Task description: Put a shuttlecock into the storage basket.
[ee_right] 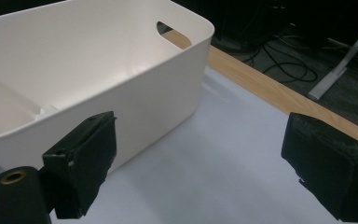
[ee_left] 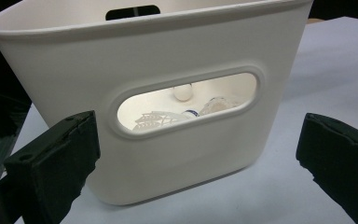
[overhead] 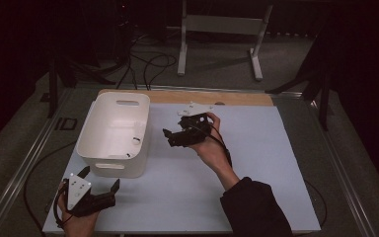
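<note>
A white plastic bin (overhead: 112, 169) with handle slots stands on the left part of the pale mat. My left gripper (overhead: 100, 178) sits near the front left corner of the mat, just in front of the bin, open with nothing between its jaws. In the left gripper view (ee_left: 196, 158) the jaws frame the bin's near wall (ee_left: 74, 70). Through its slot show a small white ball (ee_left: 182, 92) and a white netted item (ee_left: 154, 119). My right gripper (overhead: 168, 138) hovers right of the bin, pointing at it, open and empty (ee_right: 200, 168), with the bin's side wall (ee_right: 158, 98) ahead.
A wooden strip (overhead: 187, 97) runs along the mat's far edge (ee_right: 270, 88). Beyond the table stand a white metal frame (overhead: 221, 24) and dark cables (overhead: 150, 64) on the floor. The bare mat (overhead: 261, 148) stretches to the right of the hand.
</note>
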Demonstrator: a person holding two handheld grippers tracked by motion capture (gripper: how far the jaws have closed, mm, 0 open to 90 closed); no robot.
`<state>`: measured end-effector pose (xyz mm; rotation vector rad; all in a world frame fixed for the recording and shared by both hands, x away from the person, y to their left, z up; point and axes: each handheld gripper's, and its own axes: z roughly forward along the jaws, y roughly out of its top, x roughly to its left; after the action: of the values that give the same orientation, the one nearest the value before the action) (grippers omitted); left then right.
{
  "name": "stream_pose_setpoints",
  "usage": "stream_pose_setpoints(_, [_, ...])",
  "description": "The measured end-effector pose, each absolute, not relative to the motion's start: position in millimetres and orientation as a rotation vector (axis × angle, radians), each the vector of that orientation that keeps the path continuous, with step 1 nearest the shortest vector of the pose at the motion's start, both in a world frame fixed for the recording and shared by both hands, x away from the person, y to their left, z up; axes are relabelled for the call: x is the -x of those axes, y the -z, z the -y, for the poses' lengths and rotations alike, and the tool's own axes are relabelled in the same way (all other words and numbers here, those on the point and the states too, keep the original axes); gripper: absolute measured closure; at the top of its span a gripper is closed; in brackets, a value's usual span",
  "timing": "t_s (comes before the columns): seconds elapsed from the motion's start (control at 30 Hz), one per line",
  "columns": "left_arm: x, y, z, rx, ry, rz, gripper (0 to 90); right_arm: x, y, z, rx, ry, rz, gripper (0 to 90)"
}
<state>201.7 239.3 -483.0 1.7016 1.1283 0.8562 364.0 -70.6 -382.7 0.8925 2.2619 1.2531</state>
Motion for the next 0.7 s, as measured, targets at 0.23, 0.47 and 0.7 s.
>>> stream_pose_setpoints(0.23, [-201.7,483.0,-239.0,-1.702,-0.856,-1.127,0.0,-356.8,387.5,86.0,-0.913,-1.262,-2.23,10.2])
stream_pose_setpoints(0.47, [-201.8,483.1,-239.0,-1.7,-0.855,-1.126,0.0,-348.1,392.8,105.8,-0.927,-1.257,-2.202,10.1])
stream_pose_setpoints(0.7, [-201.5,482.9,-239.1,-1.698,-0.848,-1.125,0.1,-338.4,401.8,126.2,-0.945,-1.221,-2.193,9.9])
